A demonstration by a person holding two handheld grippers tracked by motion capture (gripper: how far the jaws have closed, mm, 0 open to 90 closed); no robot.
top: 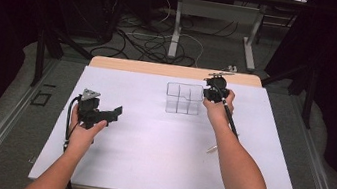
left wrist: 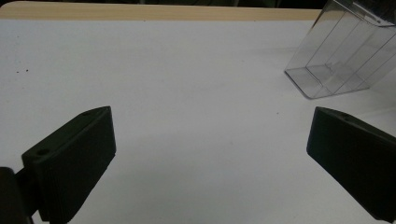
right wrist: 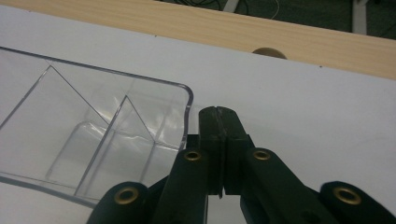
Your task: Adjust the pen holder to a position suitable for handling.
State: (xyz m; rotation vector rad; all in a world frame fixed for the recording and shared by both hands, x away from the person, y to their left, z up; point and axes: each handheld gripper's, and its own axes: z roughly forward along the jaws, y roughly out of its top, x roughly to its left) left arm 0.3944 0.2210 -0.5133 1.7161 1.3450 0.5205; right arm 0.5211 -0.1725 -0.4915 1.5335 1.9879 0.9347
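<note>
A clear plastic box (top: 183,98) with inner dividers stands upright on the white table top (top: 148,147), toward the far side. My right gripper (top: 213,94) hovers just right of the box, its jaws pressed together with nothing between them. In the right gripper view the shut gripper tips (right wrist: 218,114) sit beside the box's rounded corner (right wrist: 184,93), not touching it that I can tell. My left gripper (top: 114,111) is held at the left of the table, well away from the box. Its jaws stand wide open and empty (left wrist: 210,154), with the box (left wrist: 341,60) far off to the right.
A small pale stick-like object (top: 211,149) lies on the white surface beside the right forearm. A wooden strip (top: 160,68) runs along the far edge. Beyond it are floor cables (top: 159,42) and another table's legs (top: 177,25).
</note>
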